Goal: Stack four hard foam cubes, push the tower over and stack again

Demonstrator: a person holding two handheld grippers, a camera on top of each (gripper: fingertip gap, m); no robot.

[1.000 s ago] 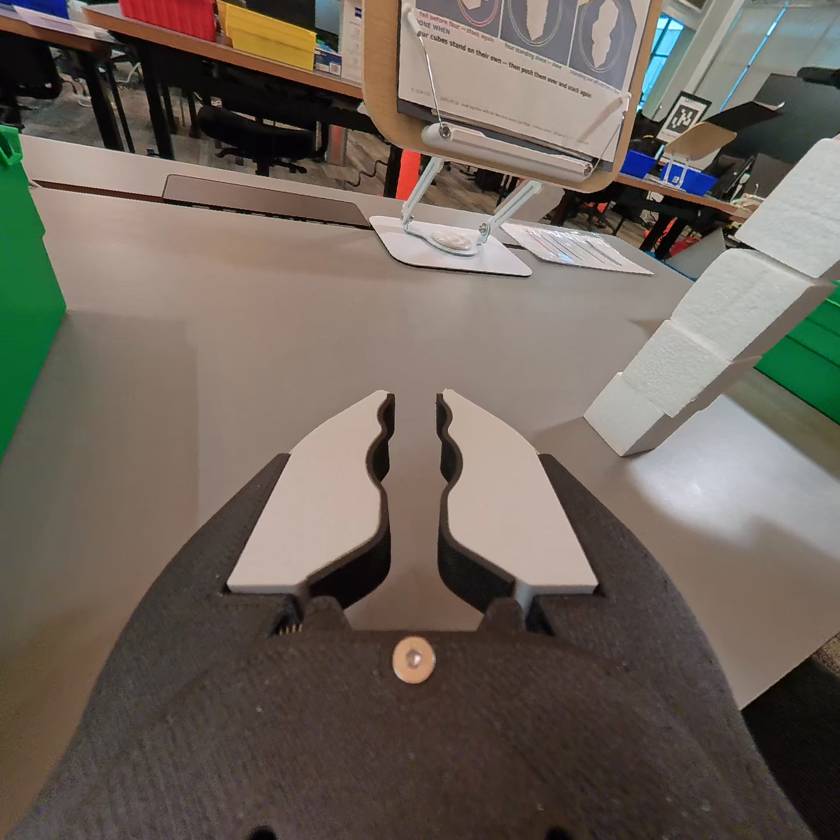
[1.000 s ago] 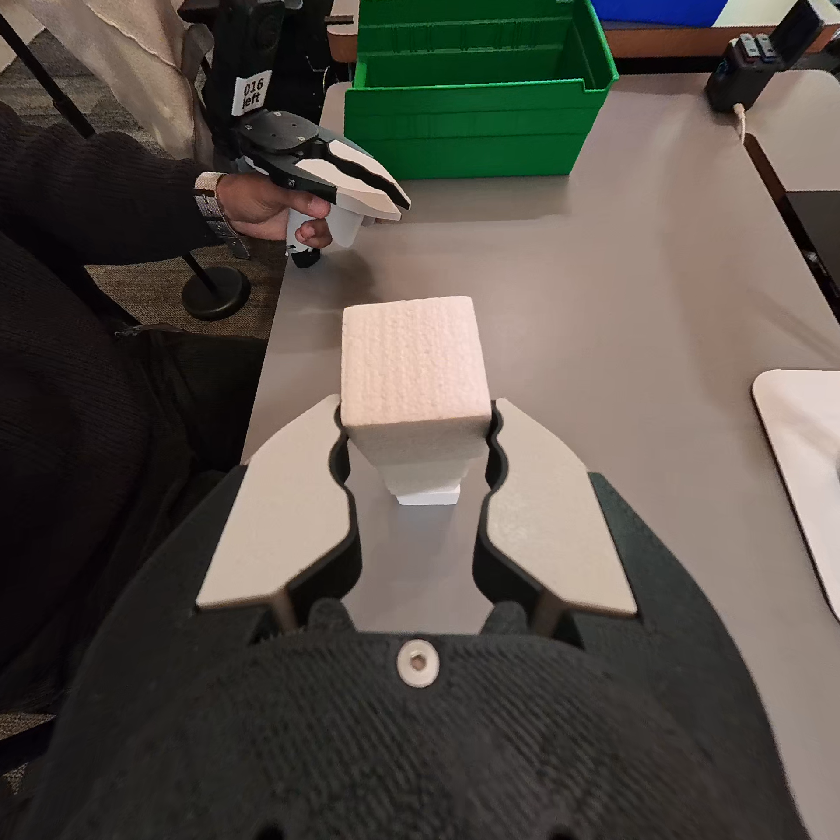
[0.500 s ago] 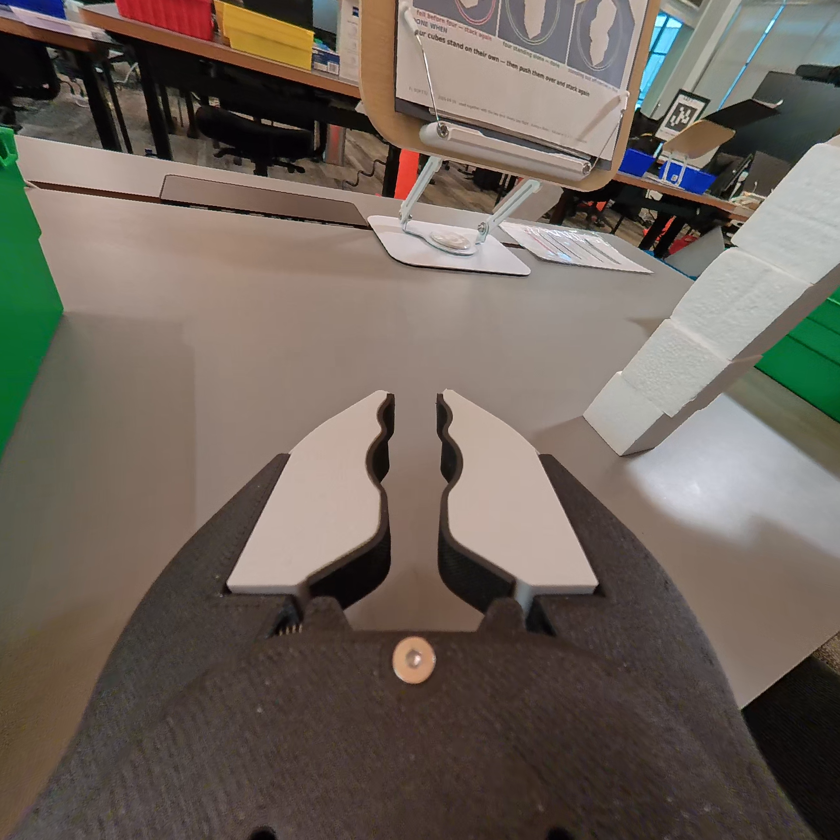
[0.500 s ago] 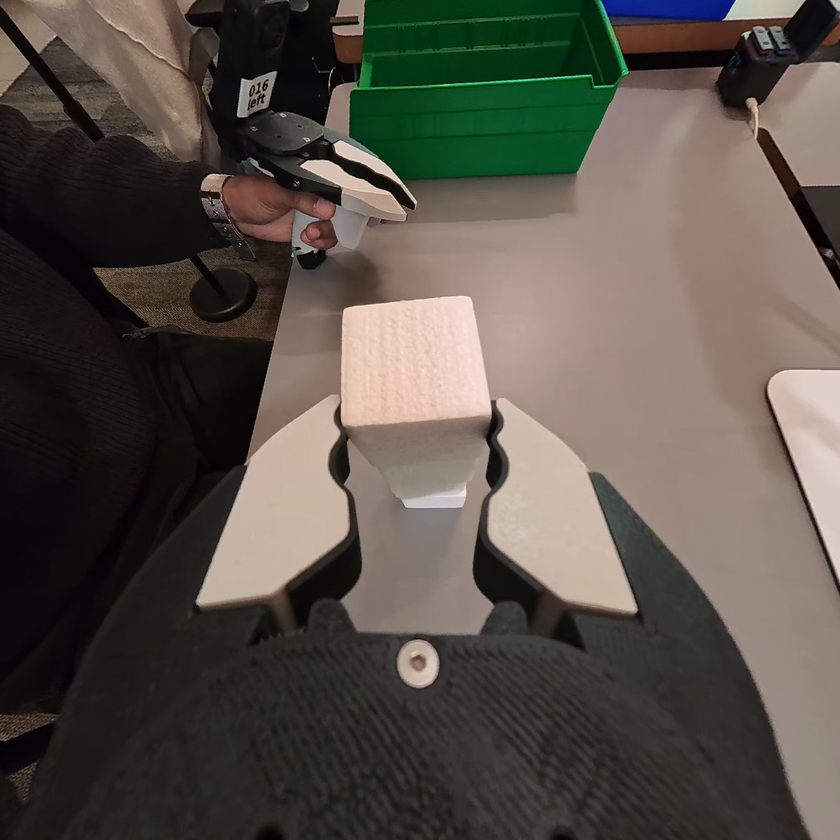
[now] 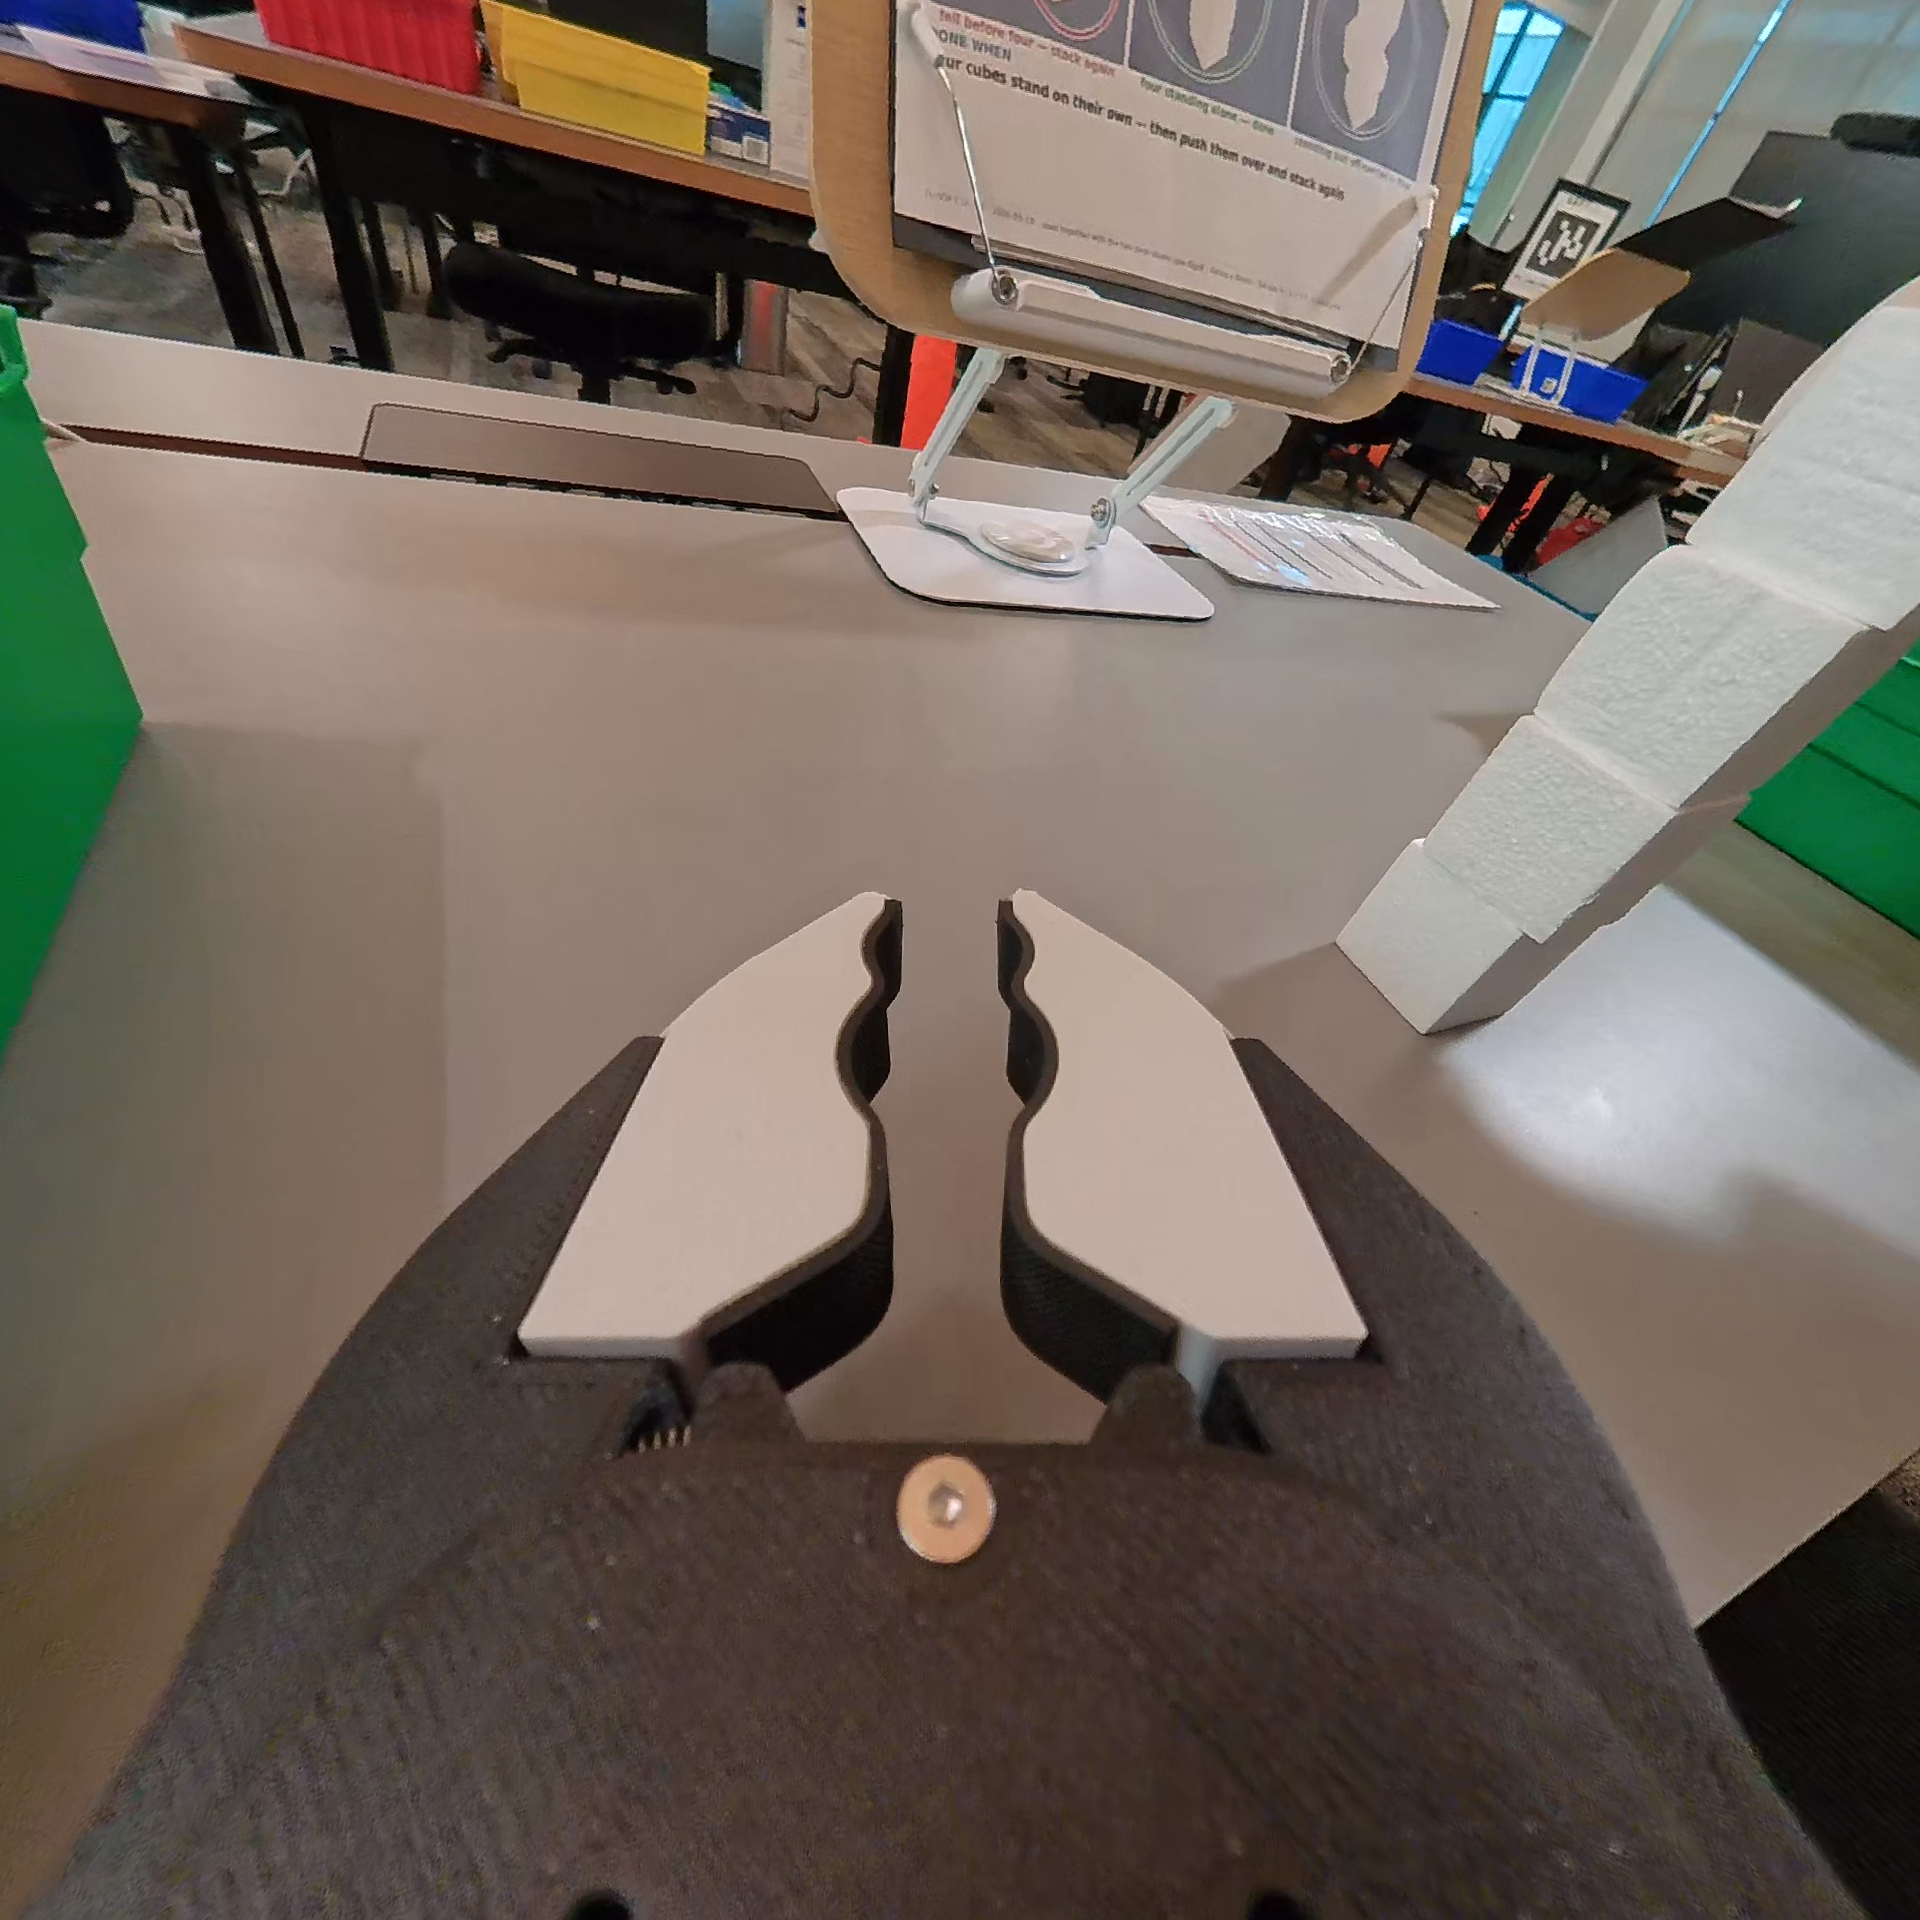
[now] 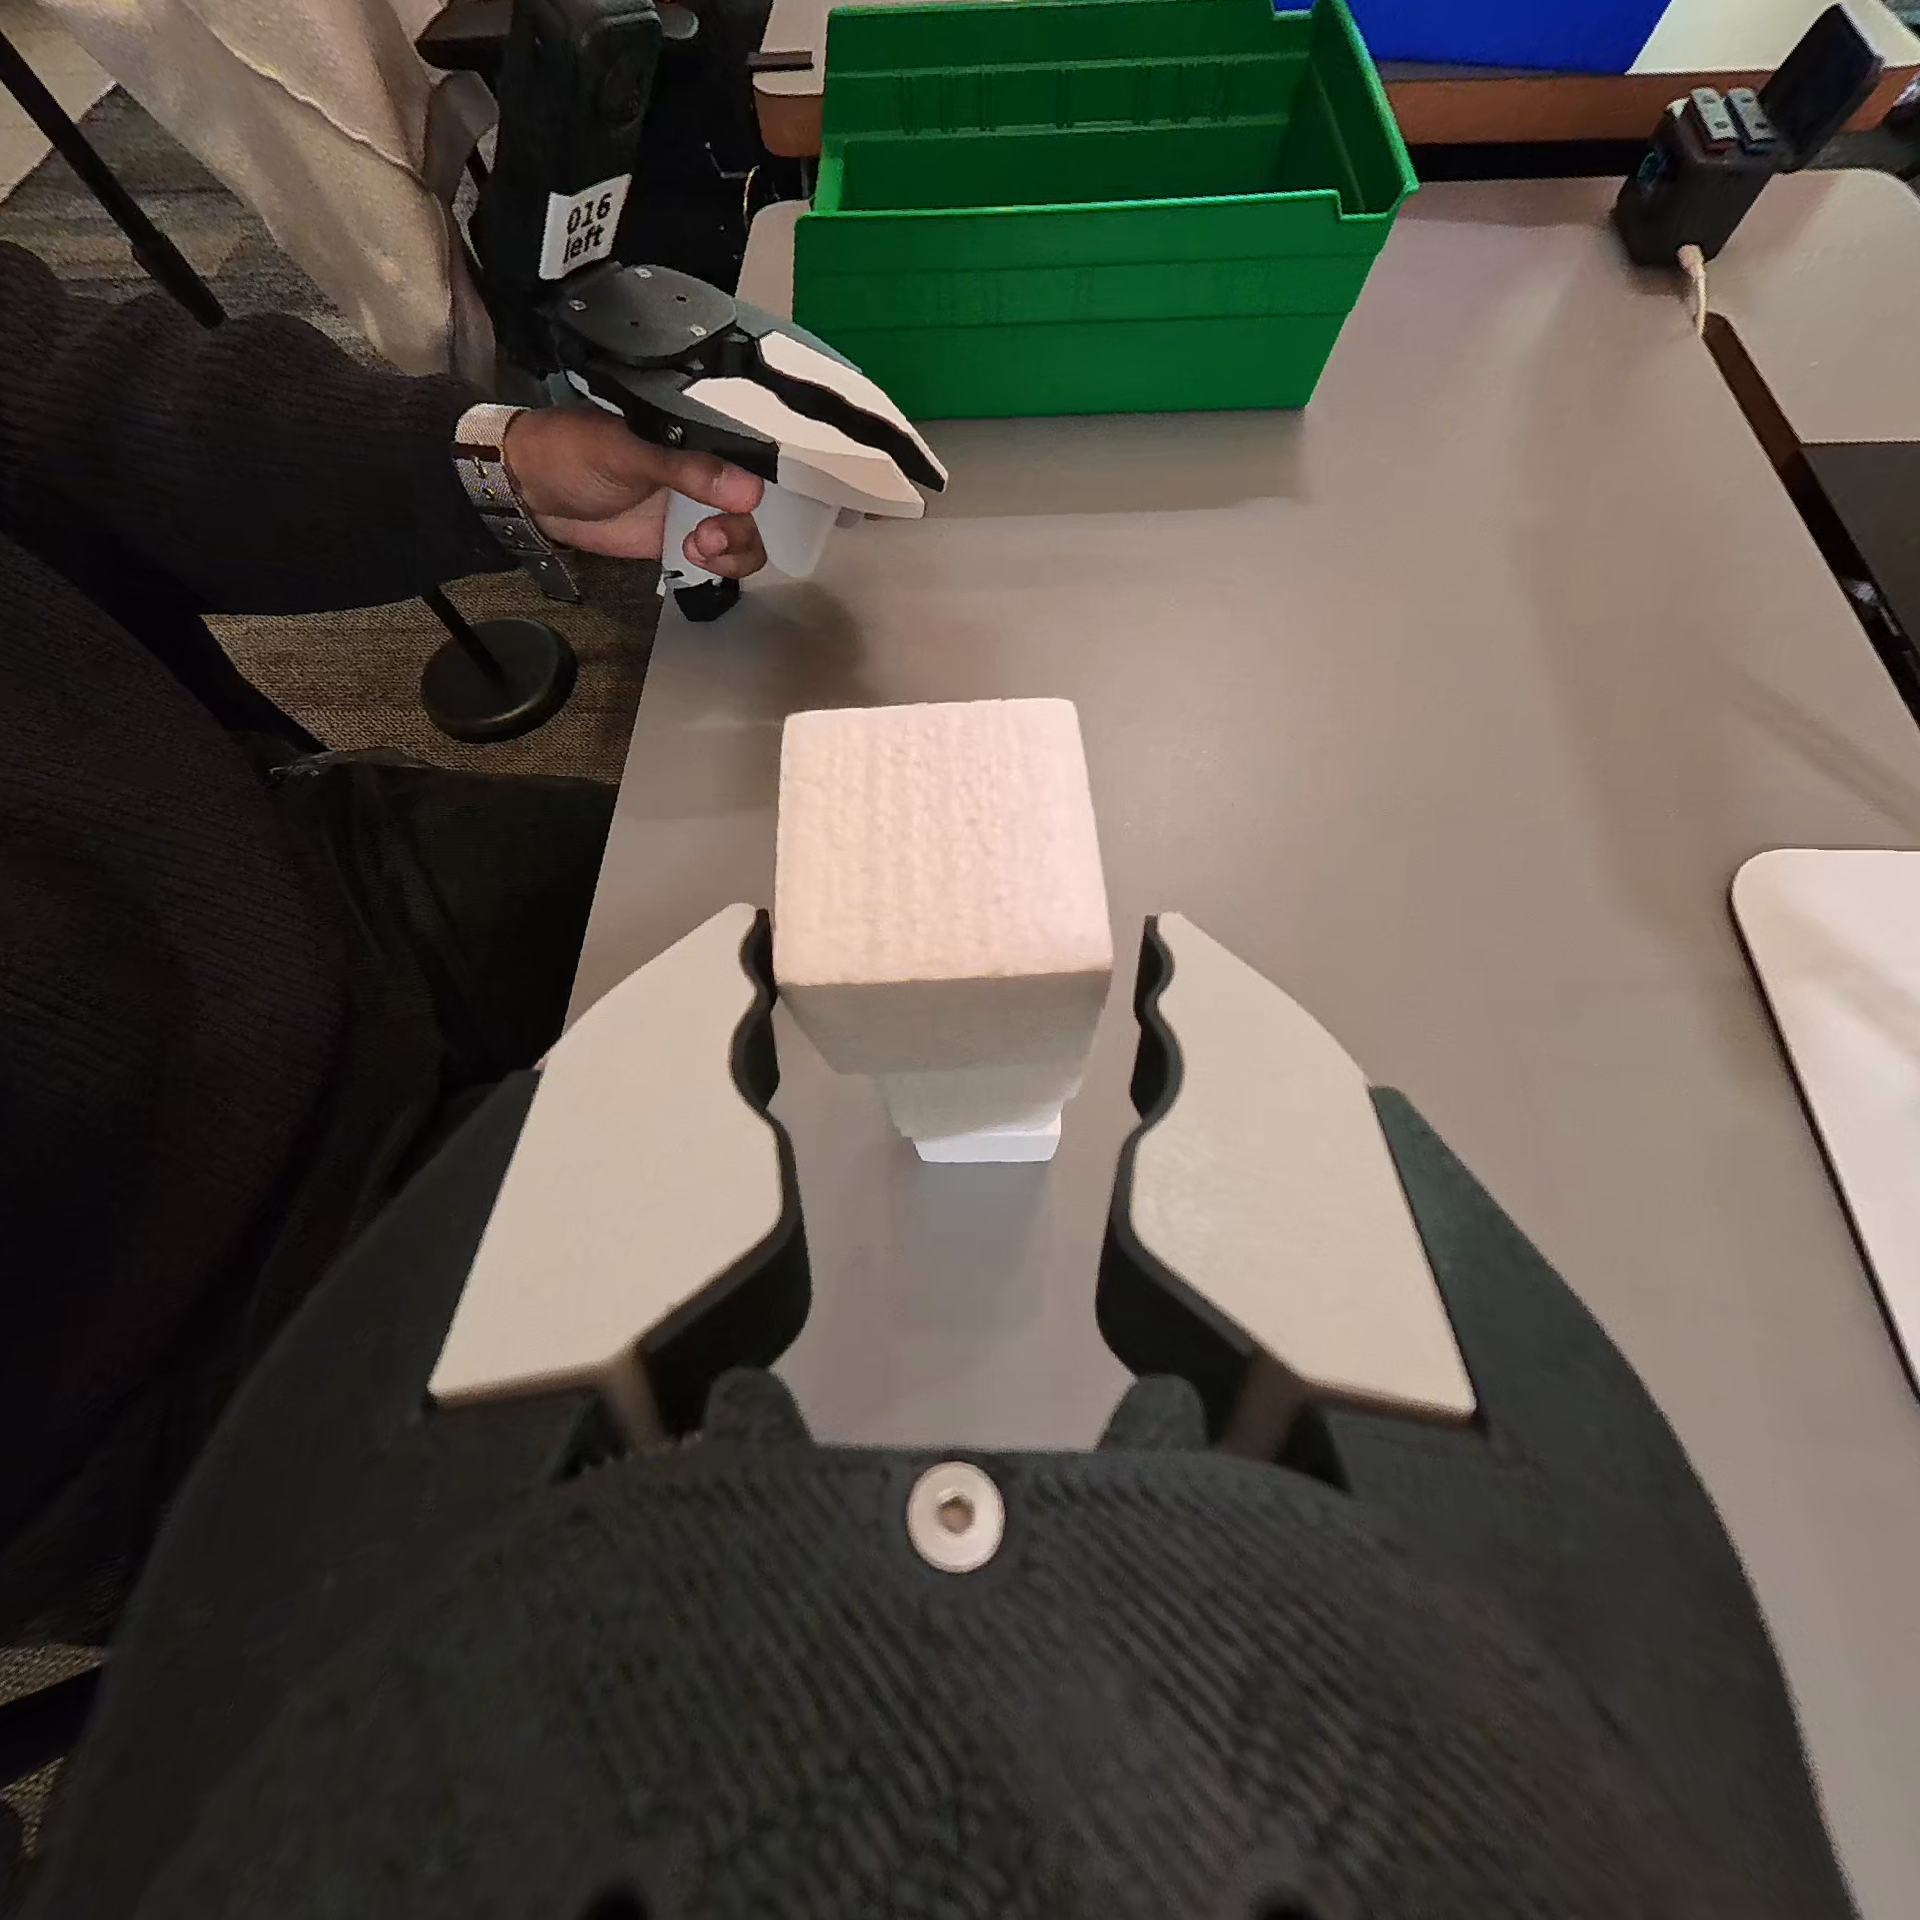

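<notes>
A stack of several white foam cubes (image 5: 1662, 727) stands on the grey table (image 5: 727, 779), to the right of my left gripper; the wide lens makes it look tilted. From above, its top cube (image 6: 935, 831) sits between the fingers of my right gripper (image 6: 956, 925). The jaws are open, with a small gap at the right finger (image 6: 1247, 1143) and the left finger at the cube's edge. The bottom cube (image 6: 987, 1143) shows underneath. My left gripper (image 5: 948, 904) is shut to a narrow slit and empty, low over the table. It also shows in the right wrist view (image 6: 894, 457), held by a hand.
A green bin (image 6: 1081, 270) stands at the far end of the table and shows at the left edge (image 5: 42, 707). Another green bin (image 5: 1849, 810) is behind the stack. A document stand (image 5: 1039, 561), a laminated sheet (image 5: 1320, 561) and a black device (image 6: 1714, 177) are on the table. Tip to tip, the grippers are about 25 centimeters apart.
My right gripper's fingers have spread apart and let go of the top cube, which stays on the stack. My left gripper has hardly moved.
</notes>
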